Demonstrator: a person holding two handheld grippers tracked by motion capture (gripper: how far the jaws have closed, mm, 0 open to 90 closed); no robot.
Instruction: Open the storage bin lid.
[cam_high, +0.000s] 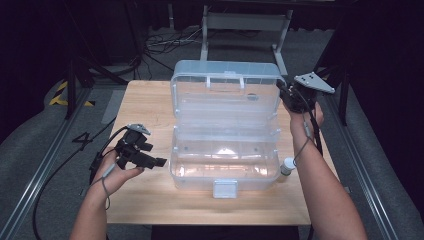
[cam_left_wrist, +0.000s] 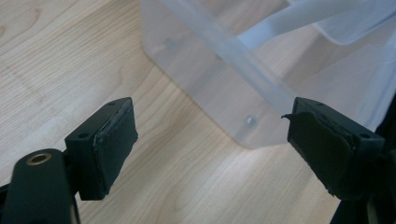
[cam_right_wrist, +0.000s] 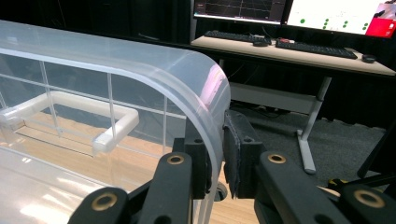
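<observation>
1. Clear plastic box (cam_high: 225, 150) sits mid wooden surface (cam_high: 145, 200), lid (cam_high: 225, 85) standing open.
2. Right gripper (cam_high: 286, 92) fingers (cam_right_wrist: 238, 154) pinch the lid's right edge.
3. Left gripper (cam_high: 159, 162) just left of box base, fingers (cam_left_wrist: 112, 144) spread, nothing between.
4. Small white-capped bottle (cam_high: 287, 166) stands touching box's right side.

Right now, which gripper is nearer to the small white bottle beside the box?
Right. The right gripper clamps the lid above the bottle; the left gripper sits across the box.
</observation>
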